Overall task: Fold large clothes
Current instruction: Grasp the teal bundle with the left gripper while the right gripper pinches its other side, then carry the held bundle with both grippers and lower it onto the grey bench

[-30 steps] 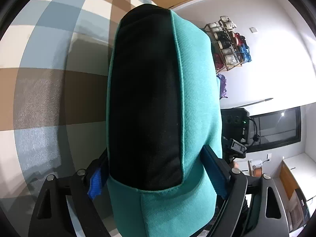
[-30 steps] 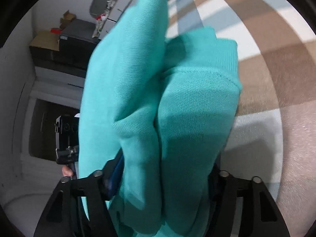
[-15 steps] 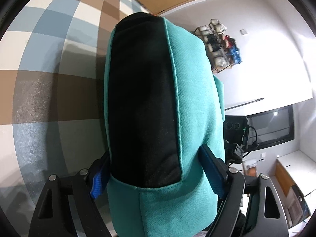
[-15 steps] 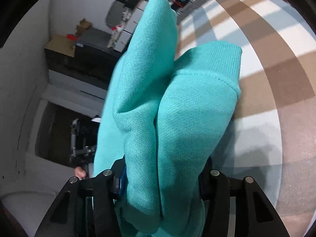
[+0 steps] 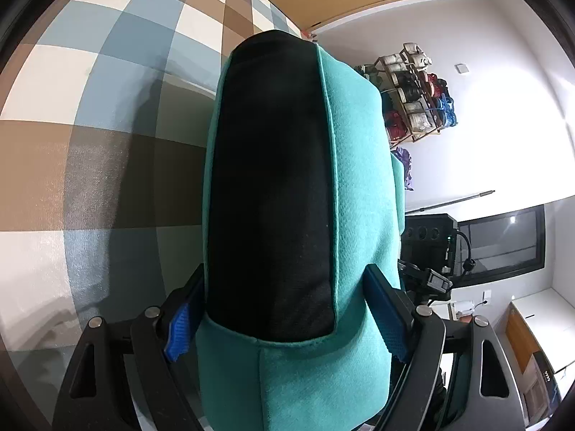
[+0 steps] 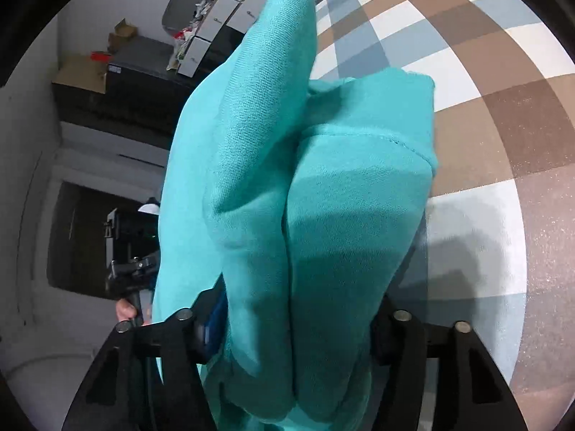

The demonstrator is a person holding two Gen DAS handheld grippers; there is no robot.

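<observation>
Holding both hands slanted down over the checked carpet (image 5: 90, 165), I keep the teal sweater (image 5: 363, 186) lifted between them. My left gripper (image 5: 284, 309) stands wide and clamps a thick fold with a black panel (image 5: 269, 197). My right gripper (image 6: 294, 327) has just been opening, yet the bunched sweater (image 6: 323, 215) fills its jaws, pressed between the pads.

Teal garment (image 5: 359, 186): soft matt knit cloth, black fabric panel (image 5: 273, 186) at centre. Checked floor covering (image 5: 90, 143), left: matt, grainy. Gripper pads (image 5: 179, 327): blue ribbed rubber or plastic.
</observation>
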